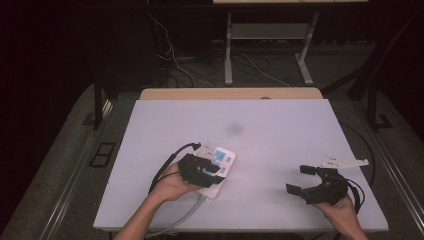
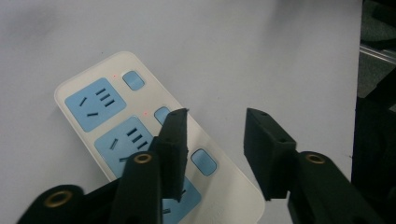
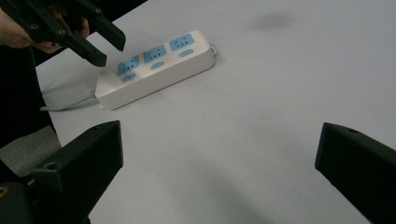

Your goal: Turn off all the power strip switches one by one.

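The left gripper [image 1: 216, 170] hovers over the white power strip [image 1: 218, 159], which lies left of the table's [image 1: 280, 135] middle with its grey cord [image 1: 176, 220] trailing off toward six o'clock. Its jaws stand partly open, holding nothing; in the left gripper view one jaw tip sits just above the middle blue switch [image 2: 161, 113]. Judging by that, pressing a switch looks like the step: best to close the jaws first, or lead with one tip, come straight down and push squarely so the strip doesn't skid. Over at four o'clock, well apart, the right gripper [image 1: 301, 178] waits wide open and empty, pointing toward ten o'clock.
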Tool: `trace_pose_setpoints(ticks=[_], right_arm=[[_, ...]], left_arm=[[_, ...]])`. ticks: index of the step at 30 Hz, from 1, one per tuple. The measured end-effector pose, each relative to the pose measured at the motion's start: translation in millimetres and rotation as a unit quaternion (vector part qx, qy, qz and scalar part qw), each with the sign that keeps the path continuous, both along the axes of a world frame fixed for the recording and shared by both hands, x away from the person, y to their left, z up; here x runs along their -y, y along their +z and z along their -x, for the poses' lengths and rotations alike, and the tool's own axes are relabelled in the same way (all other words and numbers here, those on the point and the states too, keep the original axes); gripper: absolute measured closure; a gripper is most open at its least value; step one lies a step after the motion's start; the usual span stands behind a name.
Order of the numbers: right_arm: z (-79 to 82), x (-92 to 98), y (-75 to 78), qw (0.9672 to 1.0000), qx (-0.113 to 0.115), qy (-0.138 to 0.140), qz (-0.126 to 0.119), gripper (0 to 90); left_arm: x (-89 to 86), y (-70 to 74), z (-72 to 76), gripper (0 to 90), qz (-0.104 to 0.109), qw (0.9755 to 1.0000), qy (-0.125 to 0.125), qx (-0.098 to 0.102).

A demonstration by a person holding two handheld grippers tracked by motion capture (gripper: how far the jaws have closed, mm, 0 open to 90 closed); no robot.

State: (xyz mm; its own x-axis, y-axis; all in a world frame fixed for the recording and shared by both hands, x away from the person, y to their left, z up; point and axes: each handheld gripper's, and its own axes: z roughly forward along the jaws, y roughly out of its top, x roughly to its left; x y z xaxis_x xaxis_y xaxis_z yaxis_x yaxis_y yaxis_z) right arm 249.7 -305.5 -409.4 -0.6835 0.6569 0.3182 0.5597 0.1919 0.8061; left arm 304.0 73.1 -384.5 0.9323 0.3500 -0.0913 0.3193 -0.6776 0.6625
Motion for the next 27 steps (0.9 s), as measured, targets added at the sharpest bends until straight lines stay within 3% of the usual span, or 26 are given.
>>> trace_pose_setpoints(ticks=[8, 27], right_arm=[[-0.3, -0.2, -0.7, 1.0000, 0.000, 0.001, 0.002, 0.8], [-0.5, 0.1, -1.4, 1.0000, -0.003, 0.003, 0.004, 0.8]], left_arm=[[2.3, -7.1, -5.9, 88.1, -0.019, 0.9997, 0.001, -0.017], [7.3, -19.9, -10.1, 89.2, -0.042, 0.9984, -0.001, -0.039]])
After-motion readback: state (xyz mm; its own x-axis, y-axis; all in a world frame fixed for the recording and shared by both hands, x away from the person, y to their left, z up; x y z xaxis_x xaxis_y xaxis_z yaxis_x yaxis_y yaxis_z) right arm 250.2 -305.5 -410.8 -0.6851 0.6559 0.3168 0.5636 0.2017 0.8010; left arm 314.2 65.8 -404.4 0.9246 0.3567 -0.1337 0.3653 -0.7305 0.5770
